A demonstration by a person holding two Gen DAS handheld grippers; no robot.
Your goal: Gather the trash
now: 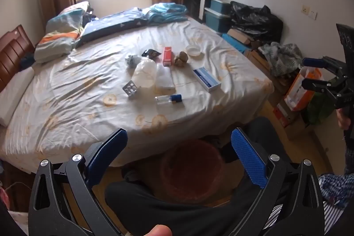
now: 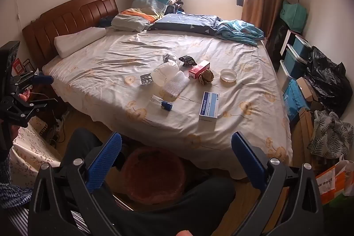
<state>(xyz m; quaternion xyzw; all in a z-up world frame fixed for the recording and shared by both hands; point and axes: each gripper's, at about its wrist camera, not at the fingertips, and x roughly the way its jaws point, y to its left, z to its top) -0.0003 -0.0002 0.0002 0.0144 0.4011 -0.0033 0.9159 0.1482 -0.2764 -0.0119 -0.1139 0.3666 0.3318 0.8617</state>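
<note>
Trash is seen scattered over the middle of the bed (image 2: 106, 72), none of it touched by either tool. The left gripper (image 1: 179, 152) is held with its blue-padded jaws spread wide apart and nothing between them; it is tilted downward above the person's dark-clad knees, short of the mattress edge. The right gripper (image 2: 177, 154) is held the same way, jaws fully parted and empty, with a reddish-brown basket (image 2: 152, 174) seen on the floor between the knees, just below the bed's near edge. Each tool is also caught at the margin of the other's view, away from the litter. Nearest the grippers lie a small clear bottle with a blue cap (image 2: 162, 103) and a white-and-blue medicine box (image 2: 209, 106). Beyond them a silver blister pack (image 2: 146, 79), a piece of bubble wrap (image 2: 176, 84) and a clear plastic jug (image 2: 166, 73) are grouped close together, the jug apparently touching the wrap, though the overlap is hard to judge. Farther back a red carton (image 2: 199, 69) lies just beside a crumpled brown paper ball (image 2: 206, 76), with a shallow round dish (image 2: 228, 75) to the right, and a dark wrapper (image 2: 187, 60) and a crumpled printed wrapper (image 2: 168, 57) behind. Pillows and folded bedding are piled at the far side of the bed.
</note>
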